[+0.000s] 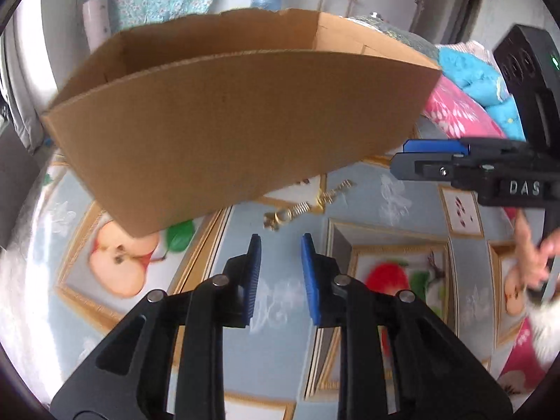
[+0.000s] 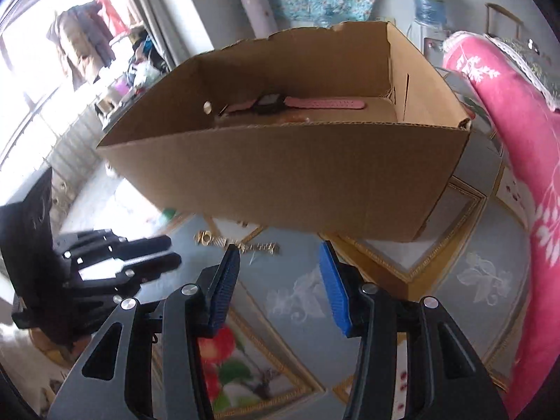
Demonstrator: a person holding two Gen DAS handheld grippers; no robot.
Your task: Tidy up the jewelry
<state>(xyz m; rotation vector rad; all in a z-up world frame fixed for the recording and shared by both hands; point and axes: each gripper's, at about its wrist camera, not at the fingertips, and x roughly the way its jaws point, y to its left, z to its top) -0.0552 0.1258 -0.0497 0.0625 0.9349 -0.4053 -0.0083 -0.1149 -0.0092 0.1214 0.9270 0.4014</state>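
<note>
both tongs (image 1: 280, 245) (image 2: 280, 255) parted and empty, gold bracelet (image 1: 308, 204) beside cardboard box (image 1: 227, 126)

1. My views show a fruit-printed tablecloth (image 1: 280, 367) covering the surface.
2. An open cardboard box (image 2: 280, 182) sits mid-frame.
3. A gold chain (image 1: 308, 206) lies just below the box.

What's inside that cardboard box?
A pink-strapped watch lies on the floor of the cardboard box, seen from the right wrist view. The near wall hides the front of the floor, so anything else there can't be seen.
</note>
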